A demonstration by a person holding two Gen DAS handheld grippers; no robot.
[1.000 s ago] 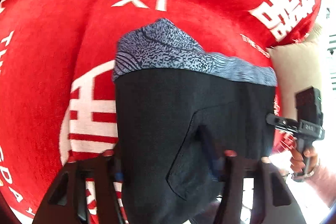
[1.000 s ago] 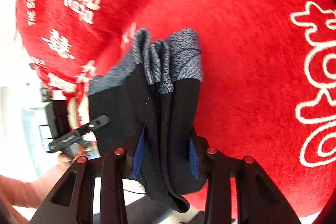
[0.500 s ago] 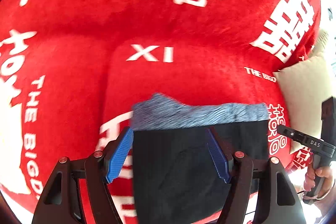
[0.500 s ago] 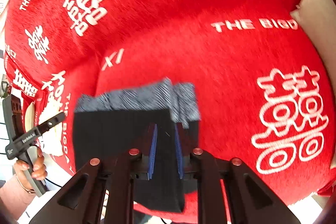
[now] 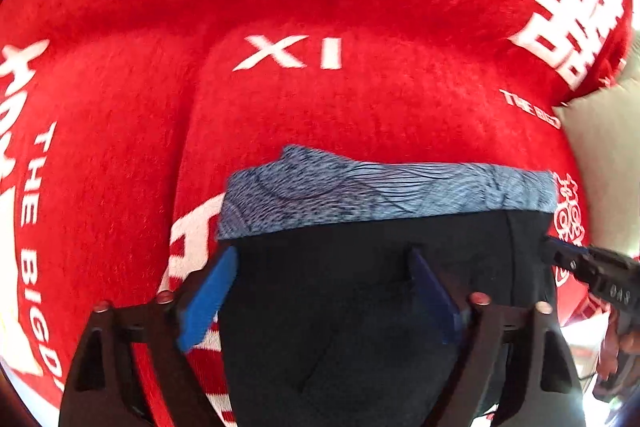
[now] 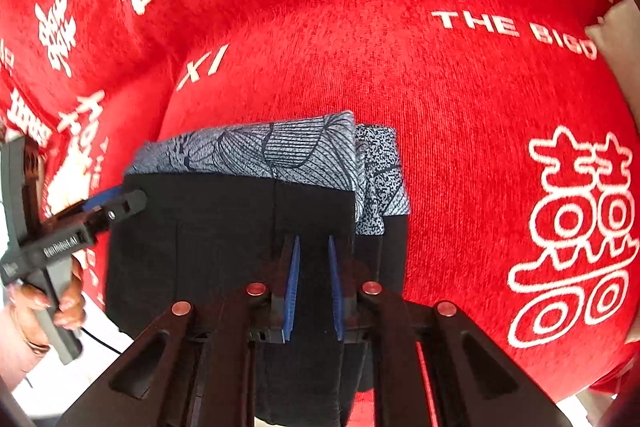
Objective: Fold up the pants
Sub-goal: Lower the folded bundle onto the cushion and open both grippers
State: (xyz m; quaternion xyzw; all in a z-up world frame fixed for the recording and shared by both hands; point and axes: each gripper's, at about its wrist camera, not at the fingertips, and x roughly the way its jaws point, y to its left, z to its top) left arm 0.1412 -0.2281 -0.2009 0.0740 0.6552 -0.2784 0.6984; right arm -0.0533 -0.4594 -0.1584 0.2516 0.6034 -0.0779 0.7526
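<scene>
The folded pants (image 5: 360, 287), black with a blue-grey patterned band at the far end, lie flat on the red cushion cover (image 5: 280, 107). My left gripper (image 5: 320, 287) is open, its blue pads wide apart above the near part of the pants. In the right wrist view the pants (image 6: 224, 219) show as a folded stack with a second layer at the right. My right gripper (image 6: 313, 267) sits over their near right part, its blue pads close together with a narrow gap and nothing visibly between them. The left gripper also shows at the pants' left edge (image 6: 116, 203).
The red cover with white lettering spreads all around the pants. A beige cushion (image 5: 600, 155) lies at the right edge of the left view. The cover's near edge and a white floor (image 6: 80, 367) lie below left in the right view.
The pants have been laid down flat on the cover. My left gripper has let go and opened wide. My right gripper has slightly opened its pads off the cloth.
</scene>
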